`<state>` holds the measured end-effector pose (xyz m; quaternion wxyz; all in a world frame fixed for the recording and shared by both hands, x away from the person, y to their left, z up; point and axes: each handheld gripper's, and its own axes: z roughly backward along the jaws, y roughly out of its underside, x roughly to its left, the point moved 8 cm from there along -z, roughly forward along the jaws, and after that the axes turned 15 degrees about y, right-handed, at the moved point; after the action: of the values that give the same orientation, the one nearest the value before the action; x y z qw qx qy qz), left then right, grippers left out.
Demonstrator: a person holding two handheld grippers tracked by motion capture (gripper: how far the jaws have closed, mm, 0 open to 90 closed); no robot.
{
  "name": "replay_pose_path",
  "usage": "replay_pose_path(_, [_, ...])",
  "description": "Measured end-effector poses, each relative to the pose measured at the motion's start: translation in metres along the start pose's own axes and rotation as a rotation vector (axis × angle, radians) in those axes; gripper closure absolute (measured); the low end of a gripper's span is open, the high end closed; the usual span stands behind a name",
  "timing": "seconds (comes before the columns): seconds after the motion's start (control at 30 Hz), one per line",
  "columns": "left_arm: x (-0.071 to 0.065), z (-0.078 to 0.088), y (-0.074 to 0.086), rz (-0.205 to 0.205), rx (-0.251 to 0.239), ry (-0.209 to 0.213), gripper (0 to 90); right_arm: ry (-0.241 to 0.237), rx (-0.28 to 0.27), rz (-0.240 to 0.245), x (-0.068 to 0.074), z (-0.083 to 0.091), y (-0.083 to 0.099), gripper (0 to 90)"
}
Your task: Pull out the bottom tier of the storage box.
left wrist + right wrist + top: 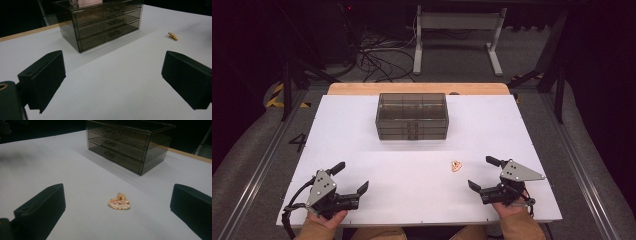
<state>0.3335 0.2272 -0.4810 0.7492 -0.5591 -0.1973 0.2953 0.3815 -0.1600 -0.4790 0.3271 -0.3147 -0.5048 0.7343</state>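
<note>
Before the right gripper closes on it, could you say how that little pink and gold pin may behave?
The pin looks small, flat and rigid, so probably light and apt to slide on the smooth white table. Lying low, it may be awkward to pinch.

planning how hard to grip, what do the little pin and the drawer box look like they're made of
Pin: looks like gold-toned metal with pink and white enamel, glossy; the shiny rim suggests it, though coated plastic is possible.
Drawer box: probably smoky transparent acrylic or similar hard plastic, smooth and glossy; the drawers and compartments show through its walls, with small metallic-looking pulls in front.
</note>
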Motion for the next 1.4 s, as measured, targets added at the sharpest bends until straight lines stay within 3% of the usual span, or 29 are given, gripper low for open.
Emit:
replay_pose_path(0.9, [0.000,-0.001,0.001,-0.022,0.009,-0.006,9.0,0.005,0.026,0.017,0.000,-0.003,0.002,1.8])
replay_pose_path(1.4, [0.002,-0.002,0.002,-0.021,0.016,-0.012,9.3,-0.004,0.040,0.029,0.007,-0.013,-0.013,3.0])
